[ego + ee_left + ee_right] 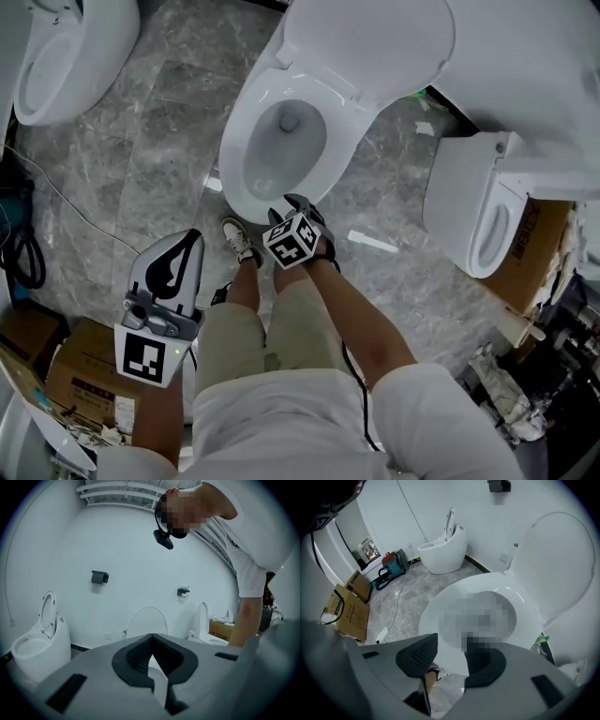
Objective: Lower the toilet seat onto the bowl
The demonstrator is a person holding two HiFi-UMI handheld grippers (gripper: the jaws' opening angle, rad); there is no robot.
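Two other toilets (56, 56) flank bowl (236, 159); cardboard boxes (80, 375) nearby; seat (370, 42) upright; left gripper (151, 638) pinched together, right gripper (451, 651) spread, empty.

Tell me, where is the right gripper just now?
In the head view it is at the centre: the right gripper hangs by the front rim of the middle toilet bowl, jaws apart and empty, beside the person's shoe.
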